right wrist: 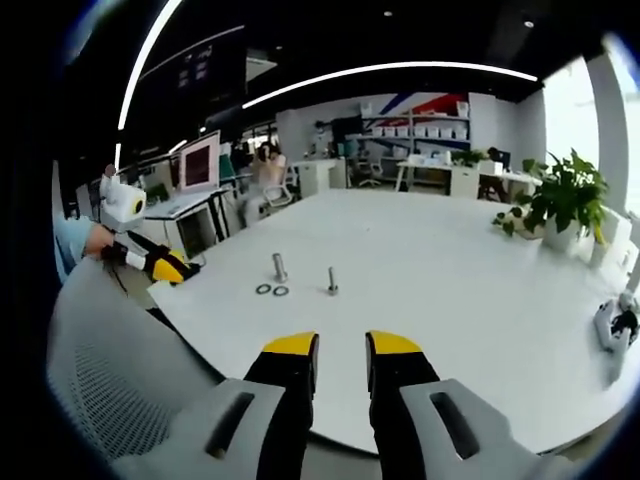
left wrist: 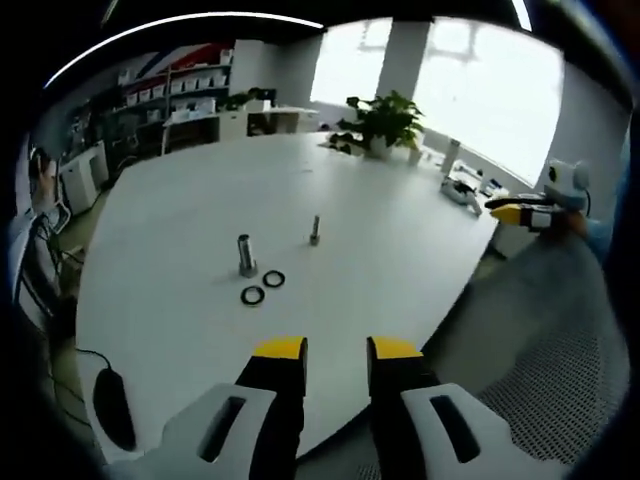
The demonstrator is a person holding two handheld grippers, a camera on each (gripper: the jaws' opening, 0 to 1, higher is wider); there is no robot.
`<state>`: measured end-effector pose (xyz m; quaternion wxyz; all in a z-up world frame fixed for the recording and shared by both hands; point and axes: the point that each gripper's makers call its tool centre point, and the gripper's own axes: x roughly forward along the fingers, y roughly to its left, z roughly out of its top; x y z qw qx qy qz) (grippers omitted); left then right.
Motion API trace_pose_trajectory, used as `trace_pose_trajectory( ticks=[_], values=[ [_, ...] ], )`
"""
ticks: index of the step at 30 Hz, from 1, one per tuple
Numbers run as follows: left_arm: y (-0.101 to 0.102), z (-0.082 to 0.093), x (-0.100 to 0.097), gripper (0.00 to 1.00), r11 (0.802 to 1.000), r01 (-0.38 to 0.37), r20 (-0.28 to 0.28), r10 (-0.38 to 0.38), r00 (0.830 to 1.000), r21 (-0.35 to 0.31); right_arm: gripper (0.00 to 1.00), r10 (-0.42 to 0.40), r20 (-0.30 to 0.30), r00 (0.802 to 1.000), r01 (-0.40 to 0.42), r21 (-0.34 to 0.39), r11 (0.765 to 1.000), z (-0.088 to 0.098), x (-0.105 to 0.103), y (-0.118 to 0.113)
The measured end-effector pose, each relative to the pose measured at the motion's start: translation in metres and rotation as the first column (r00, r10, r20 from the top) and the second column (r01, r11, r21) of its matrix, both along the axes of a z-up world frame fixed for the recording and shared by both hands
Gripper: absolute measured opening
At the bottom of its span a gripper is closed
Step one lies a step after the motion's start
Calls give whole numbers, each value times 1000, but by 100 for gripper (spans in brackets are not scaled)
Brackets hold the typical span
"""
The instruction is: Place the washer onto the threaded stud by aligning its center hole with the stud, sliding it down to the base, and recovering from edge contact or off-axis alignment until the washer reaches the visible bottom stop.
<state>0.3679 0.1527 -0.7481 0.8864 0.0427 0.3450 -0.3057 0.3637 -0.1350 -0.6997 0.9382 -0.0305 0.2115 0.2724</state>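
Observation:
Two metal studs stand upright on the white table (left wrist: 380,260): a thicker one (left wrist: 245,255) and a thinner threaded one (left wrist: 315,230). Two dark washers (left wrist: 273,279) (left wrist: 252,296) lie flat beside the thicker stud. My left gripper (left wrist: 337,350) hangs open and empty over the near table edge, well short of them. The right gripper view has the same studs (right wrist: 279,266) (right wrist: 332,281) and washers (right wrist: 263,289) (right wrist: 281,291). My right gripper (right wrist: 342,345) is open and empty, also back from the parts. Each gripper shows at the other view's side (left wrist: 525,212) (right wrist: 165,267).
A grey mesh chair back (left wrist: 560,340) (right wrist: 110,370) stands between the two grippers at the table edge. A potted plant (left wrist: 385,120) (right wrist: 565,195) and small devices (left wrist: 465,185) (right wrist: 615,325) sit at the far side. A black oval object (left wrist: 112,405) lies near the left edge.

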Motion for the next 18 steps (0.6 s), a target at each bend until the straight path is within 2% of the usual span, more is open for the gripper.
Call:
trace_pose_trajectory(
  ticks=[3, 5, 9, 12, 16, 18],
  values=[
    [6, -12, 16, 28, 998, 42, -28, -41, 999, 47, 21, -5, 2, 1000, 5, 8, 1000, 1, 1, -1],
    [14, -17, 33, 29, 993, 56, -2, -56, 998, 102, 21, -12, 4, 1000, 12, 16, 1000, 2, 1, -1],
    [20, -32, 62, 31, 985, 82, -7, -81, 997, 153, 20, -34, 26, 999, 33, 49, 998, 8, 4, -4],
    [18, -44, 82, 31, 978, 102, -7, -102, 995, 185, 17, -7, 25, 1000, 7, 29, 1000, 5, 3, -1],
    [13, -63, 102, 30, 962, 147, -39, -142, 989, 229, 16, -17, 5, 1000, 17, 43, 999, 4, 3, -1],
    [13, -69, 112, 30, 957, 154, -37, -149, 988, 245, 16, -20, 1, 1000, 20, 43, 999, 3, 3, -2]
  ],
)
